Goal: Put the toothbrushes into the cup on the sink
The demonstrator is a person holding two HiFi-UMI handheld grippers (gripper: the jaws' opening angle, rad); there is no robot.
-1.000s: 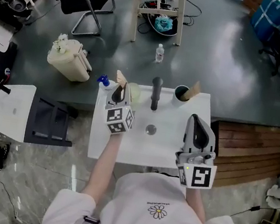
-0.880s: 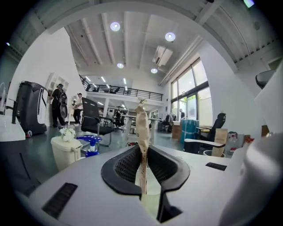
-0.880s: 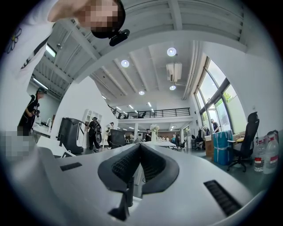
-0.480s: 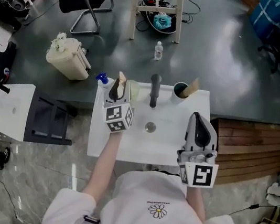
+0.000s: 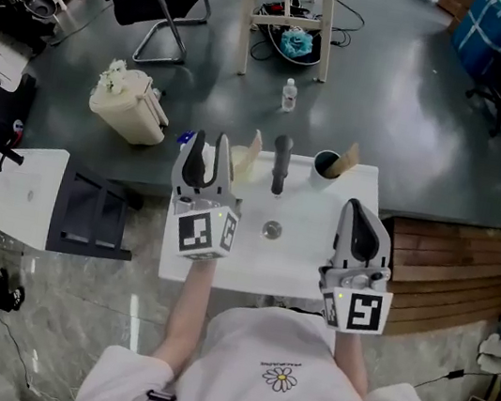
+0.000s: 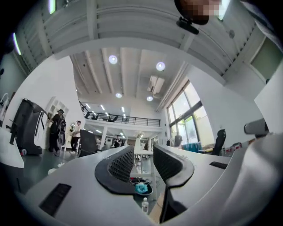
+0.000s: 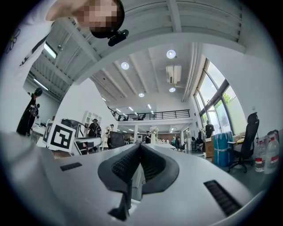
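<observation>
1. Grey floor [image 5: 393, 85] lies beyond a white sink [image 5: 251, 252]; a bin [image 5: 129, 103] stands on the floor well to its left.
2. Our left gripper [image 5: 210, 145] hovers over the sink's back left corner, just left of the pale cup [image 5: 237, 164]. Its jaws stand wide apart and its own view shows nothing between them.
3. One toothbrush [image 5: 252, 150] stands in that pale cup. Its long axis is near upright and its top end leans away from us and a little right.
4. Right of the faucet [image 5: 280, 164], a dark cup [image 5: 322, 167] holds a second toothbrush [image 5: 344, 160], also near upright, with its top tilted to the right.
5. Our right gripper [image 5: 357, 220] hangs over the sink's right edge, near the dark cup. Its pads are pressed together on nothing.
6. We judge the placing step finished, since both toothbrushes sit in cups and no other lies on the sink that we can see.
7. The next move probably calls only for lifting the left gripper straight back, clear of the leaning toothbrush so the pale cup is not tipped.
</observation>
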